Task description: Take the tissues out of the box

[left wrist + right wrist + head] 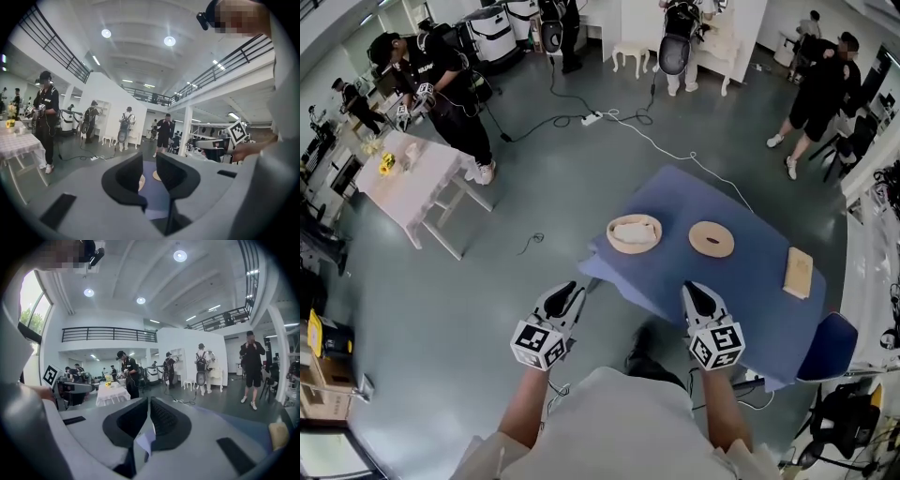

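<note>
On the blue cloth [748, 286] ahead, the round pale tissue box [634, 233] sits midway between our parted left gripper [567, 294] and closed, empty right gripper [694, 292].

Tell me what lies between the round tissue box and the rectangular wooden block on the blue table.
A round wooden disc lies there, apart from the tissue box and the wooden block, as the head view shows.

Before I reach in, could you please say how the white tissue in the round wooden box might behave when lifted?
The white tissue looks crumpled and mounded, so probably floppy and very light. The shallow round wooden box might slide on the blue tablecloth if it snags.
</note>
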Demonstrator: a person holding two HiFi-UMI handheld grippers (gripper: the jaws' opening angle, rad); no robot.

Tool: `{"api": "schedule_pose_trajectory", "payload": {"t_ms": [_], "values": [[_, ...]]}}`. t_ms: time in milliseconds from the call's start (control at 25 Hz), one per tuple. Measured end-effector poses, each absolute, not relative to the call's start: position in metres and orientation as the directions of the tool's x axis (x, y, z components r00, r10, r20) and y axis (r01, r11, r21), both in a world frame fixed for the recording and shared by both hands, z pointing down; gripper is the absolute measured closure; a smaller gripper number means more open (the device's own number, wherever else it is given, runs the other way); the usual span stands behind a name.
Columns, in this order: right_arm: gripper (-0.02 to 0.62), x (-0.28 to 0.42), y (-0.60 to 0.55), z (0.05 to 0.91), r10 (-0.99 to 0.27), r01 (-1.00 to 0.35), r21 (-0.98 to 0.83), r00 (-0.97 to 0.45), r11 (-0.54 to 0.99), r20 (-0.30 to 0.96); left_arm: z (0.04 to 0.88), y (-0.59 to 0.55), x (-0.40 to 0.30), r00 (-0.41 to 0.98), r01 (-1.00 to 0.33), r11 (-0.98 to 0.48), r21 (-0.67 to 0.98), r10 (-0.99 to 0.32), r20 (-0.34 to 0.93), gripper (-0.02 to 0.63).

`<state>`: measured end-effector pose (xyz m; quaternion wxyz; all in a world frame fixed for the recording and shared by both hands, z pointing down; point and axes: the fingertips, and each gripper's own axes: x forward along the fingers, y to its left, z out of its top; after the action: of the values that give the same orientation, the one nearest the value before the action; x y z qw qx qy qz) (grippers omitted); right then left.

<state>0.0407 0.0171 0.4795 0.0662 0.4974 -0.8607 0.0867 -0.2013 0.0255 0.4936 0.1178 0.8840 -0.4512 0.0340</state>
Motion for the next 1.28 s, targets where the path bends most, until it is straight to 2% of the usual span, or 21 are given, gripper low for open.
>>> {"api": "schedule_pose_trajectory", "payload": {"t_ms": [440, 800, 1280], "values": [[0.552, 0.085, -0.087, 0.501, -0.783, -0.815, -0.114, -0.577, 0.568, 0.233, 0.504, -0.061, -0.146, 0.536, -0.843, -0.509, 0.174, -0.82, 0.2, 0.509], [0.552, 0.095, -0.15, 0.526, -0.713, -0.757, -0.151, -0.651, 0.636, 0.261, 0.515, -0.107, -0.127, 0.471, -0.882, -0.446, 0.156, -0.853, 0.223, 0.509], [0.552, 0.096, -0.191, 0.551, -0.688, -0.752, -0.192, -0.656, 0.63, 0.312, 0.534, -0.161, -0.113, 0.485, -0.874, -0.458, 0.162, -0.827, 0.284, 0.509]]}}
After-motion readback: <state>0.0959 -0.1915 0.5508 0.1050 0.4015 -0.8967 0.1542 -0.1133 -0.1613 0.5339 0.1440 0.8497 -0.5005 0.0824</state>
